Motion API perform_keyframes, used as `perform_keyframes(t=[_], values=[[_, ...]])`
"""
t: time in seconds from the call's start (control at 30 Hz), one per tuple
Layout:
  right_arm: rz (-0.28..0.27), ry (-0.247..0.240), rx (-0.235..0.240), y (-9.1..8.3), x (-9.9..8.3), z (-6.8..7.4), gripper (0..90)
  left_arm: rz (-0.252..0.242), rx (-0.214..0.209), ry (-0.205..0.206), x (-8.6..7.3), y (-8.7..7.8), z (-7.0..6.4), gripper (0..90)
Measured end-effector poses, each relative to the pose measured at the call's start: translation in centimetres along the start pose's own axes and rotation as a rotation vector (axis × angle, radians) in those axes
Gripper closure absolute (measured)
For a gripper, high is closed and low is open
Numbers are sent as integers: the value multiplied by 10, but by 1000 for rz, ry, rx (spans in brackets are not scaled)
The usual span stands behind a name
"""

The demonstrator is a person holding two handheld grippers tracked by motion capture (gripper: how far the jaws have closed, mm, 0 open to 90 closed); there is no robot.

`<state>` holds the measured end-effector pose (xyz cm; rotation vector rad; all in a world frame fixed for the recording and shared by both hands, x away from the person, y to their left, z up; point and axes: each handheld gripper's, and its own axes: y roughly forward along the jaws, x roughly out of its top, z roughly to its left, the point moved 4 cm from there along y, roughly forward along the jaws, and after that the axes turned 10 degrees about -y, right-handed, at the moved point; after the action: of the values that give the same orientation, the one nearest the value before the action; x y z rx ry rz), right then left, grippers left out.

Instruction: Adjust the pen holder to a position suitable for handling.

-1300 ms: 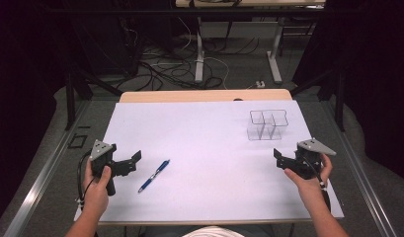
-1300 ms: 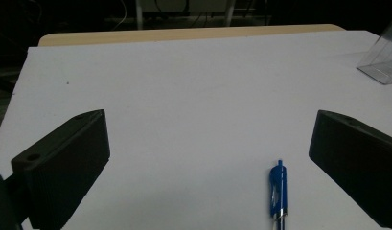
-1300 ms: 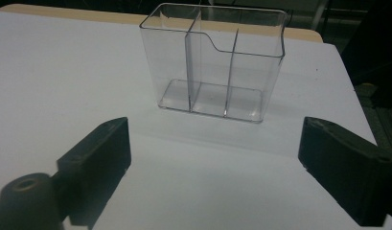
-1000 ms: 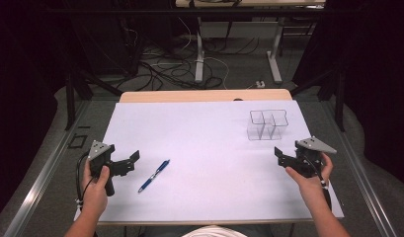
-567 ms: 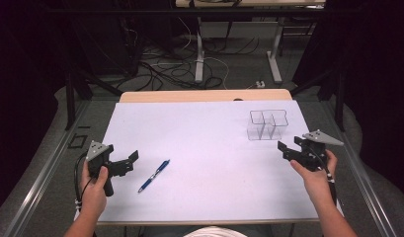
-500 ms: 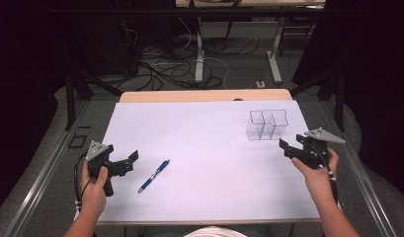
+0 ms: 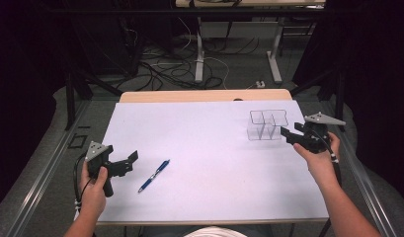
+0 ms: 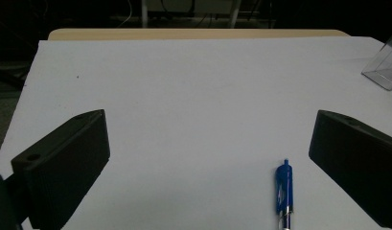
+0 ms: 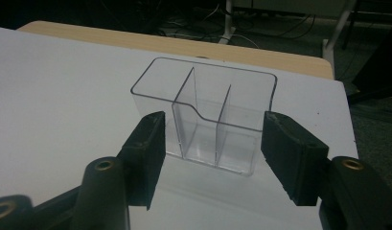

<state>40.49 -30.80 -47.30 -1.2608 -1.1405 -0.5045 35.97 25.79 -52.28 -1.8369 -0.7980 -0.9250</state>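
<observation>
From up high, the right claw [image 7: 288, 134] sits wide open just beside the clear box [image 7: 267, 124], and the left claw [image 7: 129, 161] is open too, pen [image 7: 154, 175] near its tips. Left gripper view: pen [image 8: 284, 191] lies between the spread jaws, nearer the right one. Right gripper view: box [image 9: 208, 116] sits just past the open, empty jaws.

Clear plastic organiser [image 7: 267, 125], upright and empty, split by inner walls into compartments, standing on the white sheet at the far right. Blue pen [image 7: 154, 175] with silver tip, lying flat and slantwise at the near left, well apart from it.
</observation>
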Motion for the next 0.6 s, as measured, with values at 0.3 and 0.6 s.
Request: perform_keyframes(t=[0.3,0.6], values=[[-15,-4,-21,9,20,-12,572,-2,1,-4,0,0,1,3],[40,-4,-78,33,34,-31,807,3,1,-1,-1,0,2,2]])
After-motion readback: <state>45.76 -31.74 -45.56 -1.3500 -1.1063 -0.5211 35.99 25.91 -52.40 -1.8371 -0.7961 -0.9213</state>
